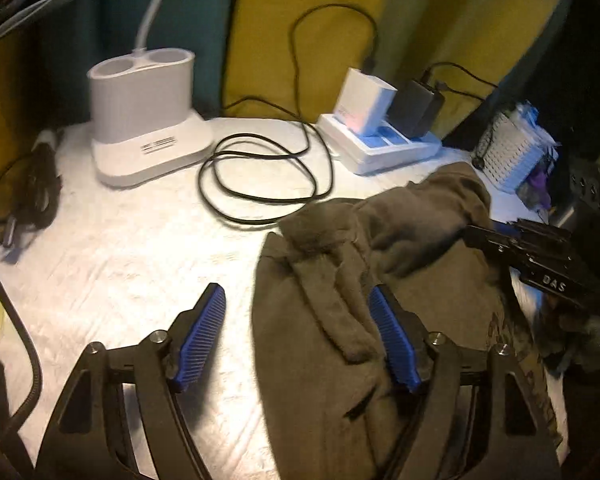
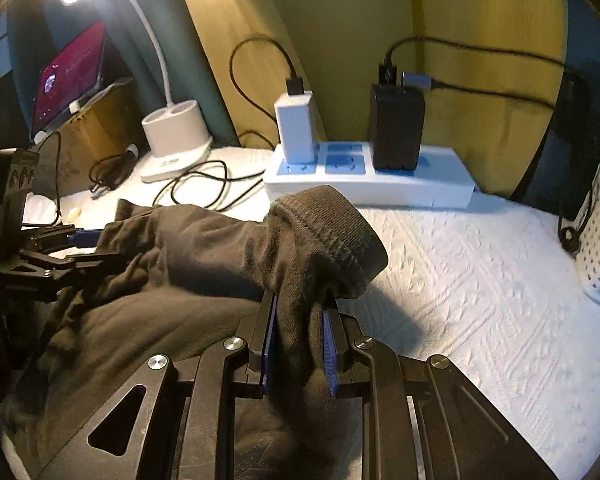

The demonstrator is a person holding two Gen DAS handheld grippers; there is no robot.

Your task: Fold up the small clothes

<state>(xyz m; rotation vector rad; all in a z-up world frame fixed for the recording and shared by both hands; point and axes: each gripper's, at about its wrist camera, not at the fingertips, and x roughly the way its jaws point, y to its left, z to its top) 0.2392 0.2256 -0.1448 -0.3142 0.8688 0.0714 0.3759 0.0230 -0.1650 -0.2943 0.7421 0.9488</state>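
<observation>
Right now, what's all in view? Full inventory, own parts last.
garment: 1, dark olive-brown, bunched on the table, ribbed cuff end raised
table cover: 1, white, textured, under everything
desk lamp: 1, white, back left, lit
power strip: 1, white with blue sockets, back centre
white charger: 1, plugged into the strip
black charger: 1, plugged into the strip
coiled cable: 1, black, between lamp and strip
perforated basket: 1, white, right edge
tablet screen: 1, reddish, far left on a cardboard box
left gripper: black, blue pads, open, one finger under cloth
right gripper: black, blue pads, shut on cuff
</observation>
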